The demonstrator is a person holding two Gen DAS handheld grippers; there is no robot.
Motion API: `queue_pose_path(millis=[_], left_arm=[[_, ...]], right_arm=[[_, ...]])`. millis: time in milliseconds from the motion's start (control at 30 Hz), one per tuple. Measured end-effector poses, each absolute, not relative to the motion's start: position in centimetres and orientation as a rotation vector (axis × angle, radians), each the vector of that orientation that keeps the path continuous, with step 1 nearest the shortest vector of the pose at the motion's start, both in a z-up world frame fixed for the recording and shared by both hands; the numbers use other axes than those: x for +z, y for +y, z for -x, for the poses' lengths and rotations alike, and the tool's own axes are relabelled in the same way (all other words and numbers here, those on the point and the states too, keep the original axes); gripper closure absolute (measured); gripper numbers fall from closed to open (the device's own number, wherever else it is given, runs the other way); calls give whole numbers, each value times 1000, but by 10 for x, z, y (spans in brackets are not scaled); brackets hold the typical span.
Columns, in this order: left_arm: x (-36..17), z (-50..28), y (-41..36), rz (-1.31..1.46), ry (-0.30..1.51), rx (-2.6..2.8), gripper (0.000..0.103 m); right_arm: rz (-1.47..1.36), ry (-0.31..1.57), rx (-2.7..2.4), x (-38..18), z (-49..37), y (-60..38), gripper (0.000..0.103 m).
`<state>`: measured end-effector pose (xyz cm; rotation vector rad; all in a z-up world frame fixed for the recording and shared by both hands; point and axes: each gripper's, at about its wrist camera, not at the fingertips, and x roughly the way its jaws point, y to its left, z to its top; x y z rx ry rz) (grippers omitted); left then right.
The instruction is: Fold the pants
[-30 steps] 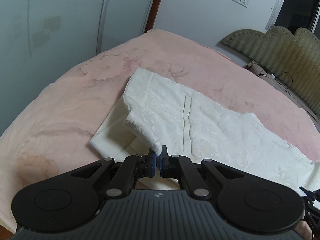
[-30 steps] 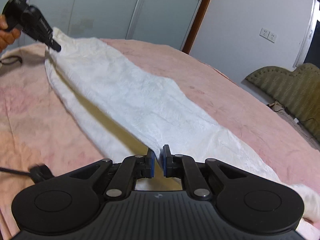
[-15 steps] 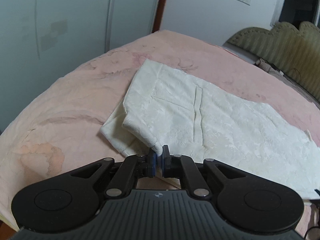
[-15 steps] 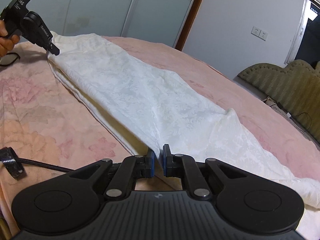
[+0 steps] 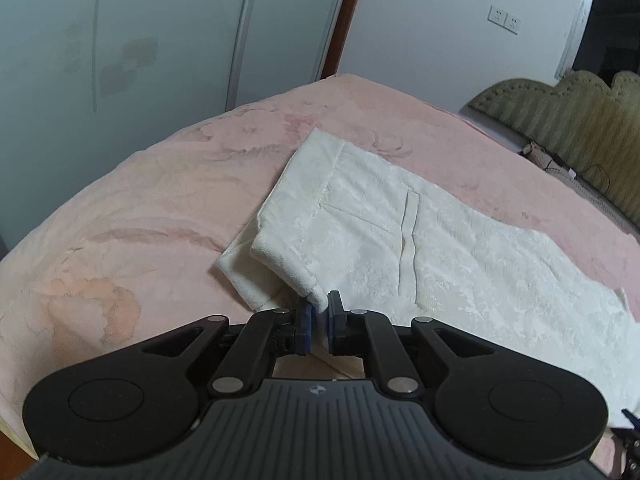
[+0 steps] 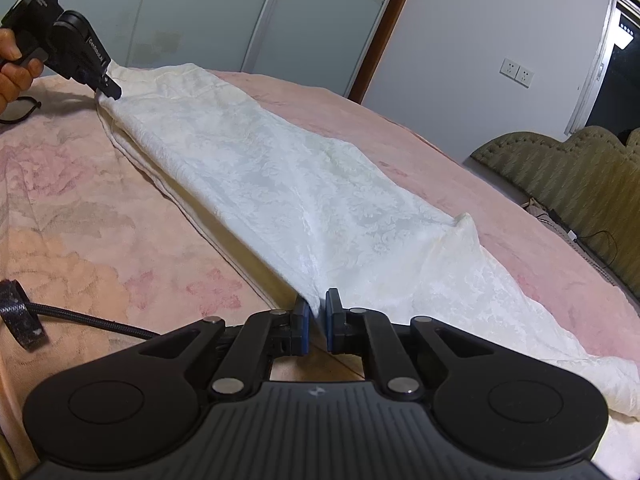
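the jaws of the left gripper (image 5: 318, 312) stand nearly together, pinching a corner of the waistband of the white pants (image 5: 400, 248). the jaws of the right gripper (image 6: 316, 310) stand nearly together too, with a fold of the pants' cloth between the blue pads (image 6: 305, 320), partway along the near edge toward the leg ends.

the pants lie lengthwise on the pink bed (image 5: 140, 220), one leg laid over the other, so the waist end shows two layers offset from each other. the pinched waist corner is lifted a little off the bed and the cloth hangs taut from it. from the right wrist view the same edge runs in a fairly straight ridge up to the left gripper (image 6: 102, 84), held in a hand (image 6: 12, 68) at the far end of the pants. holding both points of one edge likely keeps the cloth stretched so it can be carried over without bunching. the far side of the pants rests on the bed, with a small peak of cloth raised near the knee. a black cable (image 6: 80, 320) lies on the bed beside the pants, clear of them. the fold across the length looks not yet made.
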<state>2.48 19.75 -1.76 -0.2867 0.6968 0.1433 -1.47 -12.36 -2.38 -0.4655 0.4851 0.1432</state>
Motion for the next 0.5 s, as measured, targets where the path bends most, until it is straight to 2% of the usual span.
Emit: queue_pose_path(millis=[367, 500], left_arm=[[-20, -20, 203, 326, 652, 190, 91], [-18, -21, 203, 320, 678, 184, 86]], right_arm=[[546, 464, 150, -25, 22, -103, 94], [549, 467, 151, -28, 22, -105, 94]])
